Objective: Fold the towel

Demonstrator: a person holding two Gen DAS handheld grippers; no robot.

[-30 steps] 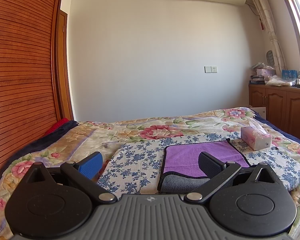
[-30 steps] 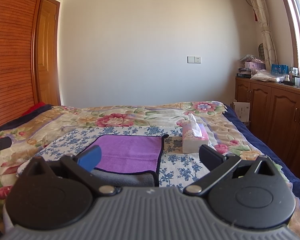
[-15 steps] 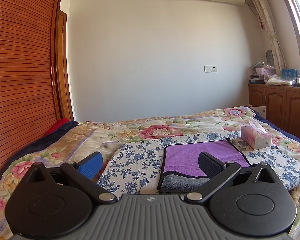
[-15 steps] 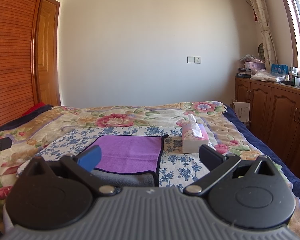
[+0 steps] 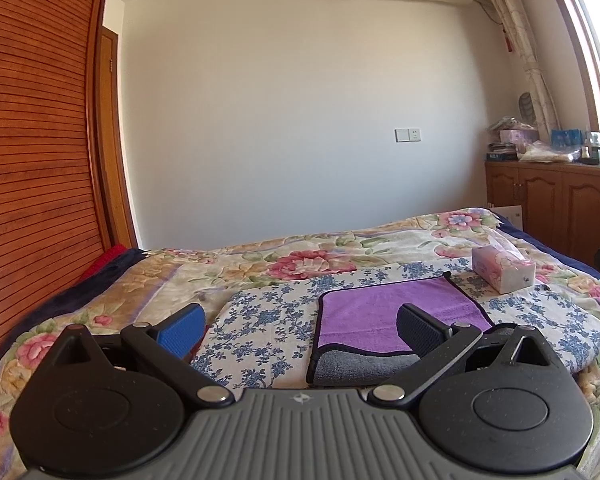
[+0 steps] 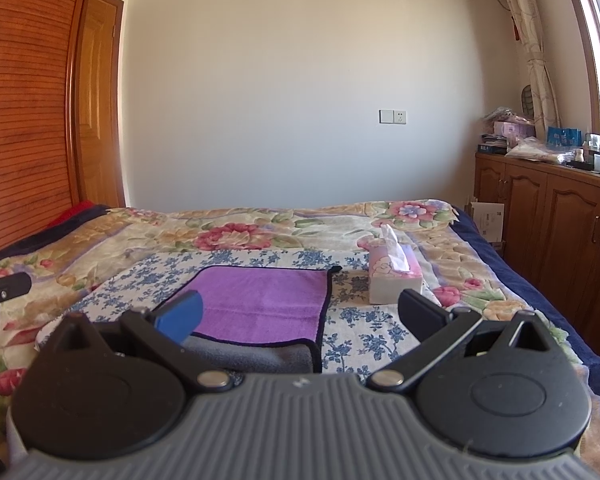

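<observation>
A purple towel (image 5: 384,312) with a dark border and grey underside lies flat on a blue-flowered cloth (image 5: 260,320) on the bed, its near edge folded over to show grey. It also shows in the right wrist view (image 6: 268,300). My left gripper (image 5: 300,330) is open and empty, held above the bed just short of the towel's near left corner. My right gripper (image 6: 300,316) is open and empty, above the towel's near right corner.
A pink tissue box (image 5: 502,268) stands on the bed right of the towel, also in the right wrist view (image 6: 394,276). A slatted wooden wardrobe (image 5: 32,160) is on the left. Wooden cabinets (image 6: 560,224) line the right wall. The left gripper's tip (image 6: 4,286) shows at left.
</observation>
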